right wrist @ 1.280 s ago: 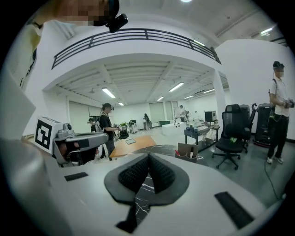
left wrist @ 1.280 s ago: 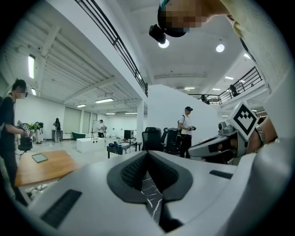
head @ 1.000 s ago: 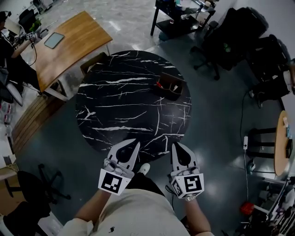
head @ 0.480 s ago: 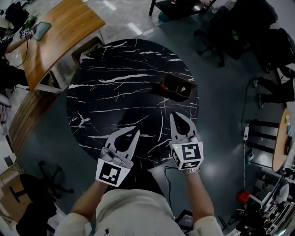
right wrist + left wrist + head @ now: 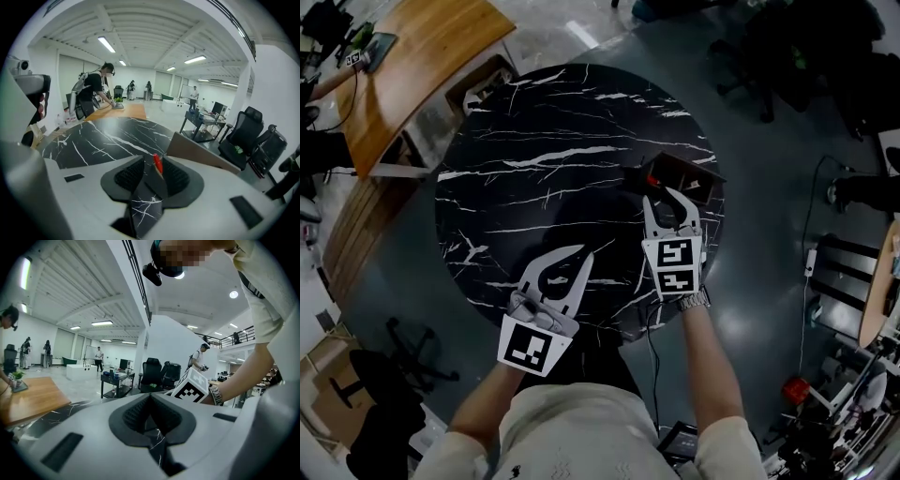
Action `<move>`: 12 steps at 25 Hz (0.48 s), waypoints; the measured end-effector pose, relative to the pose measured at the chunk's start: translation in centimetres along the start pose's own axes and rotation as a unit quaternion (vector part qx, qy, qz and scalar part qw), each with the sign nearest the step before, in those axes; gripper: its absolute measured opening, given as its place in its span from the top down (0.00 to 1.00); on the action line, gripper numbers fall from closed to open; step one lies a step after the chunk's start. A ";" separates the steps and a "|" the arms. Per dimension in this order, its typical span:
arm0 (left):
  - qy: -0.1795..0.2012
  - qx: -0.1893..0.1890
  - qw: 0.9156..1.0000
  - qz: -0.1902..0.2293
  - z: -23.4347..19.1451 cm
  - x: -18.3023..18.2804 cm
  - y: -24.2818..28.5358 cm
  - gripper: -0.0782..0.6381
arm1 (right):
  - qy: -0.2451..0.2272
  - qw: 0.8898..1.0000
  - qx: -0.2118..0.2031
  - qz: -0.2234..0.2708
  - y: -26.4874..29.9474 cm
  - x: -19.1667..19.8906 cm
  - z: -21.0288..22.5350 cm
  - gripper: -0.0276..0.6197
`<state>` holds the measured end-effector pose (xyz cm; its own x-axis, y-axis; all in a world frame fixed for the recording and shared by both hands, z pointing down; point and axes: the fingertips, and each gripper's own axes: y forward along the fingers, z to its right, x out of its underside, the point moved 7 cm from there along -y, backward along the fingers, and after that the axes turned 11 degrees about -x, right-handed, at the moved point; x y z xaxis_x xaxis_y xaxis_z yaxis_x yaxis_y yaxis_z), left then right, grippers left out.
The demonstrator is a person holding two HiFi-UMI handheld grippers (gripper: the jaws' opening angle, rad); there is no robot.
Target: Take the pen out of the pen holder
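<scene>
A brown open-topped pen holder [image 5: 686,178] stands near the right edge of the round black marble table [image 5: 544,187]. A red pen [image 5: 652,180] sticks out of its near-left end. My right gripper [image 5: 668,191] reaches up to the holder and is open. In the right gripper view the red pen [image 5: 157,164] stands upright in the gap between the right gripper's [image 5: 151,163] two pads, in front of the holder's wall [image 5: 201,154]; whether a pad touches it is unclear. My left gripper [image 5: 584,250] hovers over the table's near part, shut and empty, as the left gripper view [image 5: 150,397] also shows.
A wooden desk [image 5: 403,66] stands off the table's far left, with a person working at it [image 5: 96,93]. Dark office chairs [image 5: 825,56] crowd the far right. A cable runs across the grey floor [image 5: 811,253] to the right.
My right gripper has moved forward over the table to the pen holder and opened around the pen. The left gripper has crept forward a little and stays shut.
</scene>
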<state>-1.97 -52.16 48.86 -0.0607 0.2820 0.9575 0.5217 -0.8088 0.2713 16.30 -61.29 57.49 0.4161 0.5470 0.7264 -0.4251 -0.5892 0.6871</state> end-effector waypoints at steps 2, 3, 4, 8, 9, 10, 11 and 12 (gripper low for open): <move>0.034 0.013 0.999 -0.015 -0.5 0.2 0.5 0.87 | -0.004 1.000 0.009 -0.004 1.0 0.1 0.3 0.79; 0.053 0.020 0.998 -0.023 -0.8 0.4 0.8 0.87 | -0.005 1.000 0.014 -0.004 1.4 0.2 0.5 0.79; 0.063 0.025 0.997 -0.030 -1.0 0.5 1.0 0.87 | -0.005 1.000 0.018 -0.003 1.8 0.3 0.6 0.79; -0.013 -0.006 1.000 -0.017 -1.7 0.9 1.7 0.87 | -0.010 0.999 0.032 -0.004 3.2 0.6 1.0 0.79; -0.035 -0.016 0.999 -0.011 -1.9 1.0 1.9 0.87 | -0.012 0.999 0.035 -0.004 3.6 0.7 1.1 0.79; -0.042 -0.019 0.999 -0.010 -2.0 1.2 2.0 0.87 | -0.013 0.999 0.038 -0.003 3.9 0.8 1.2 0.79; -0.041 -0.019 0.999 -0.011 -2.1 1.5 2.1 0.87 | -0.014 0.999 0.040 -0.003 4.2 0.8 1.3 0.79; -0.036 -0.017 0.999 -0.013 -2.2 1.6 2.1 0.87 | -0.017 0.999 0.040 -0.003 4.3 0.8 1.4 0.79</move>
<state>-2.85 -54.53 51.22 -0.0110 0.3382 0.9410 0.4911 -0.8180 0.2997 15.89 -64.22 61.02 0.4460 0.5315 0.7202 -0.3566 -0.6325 0.6876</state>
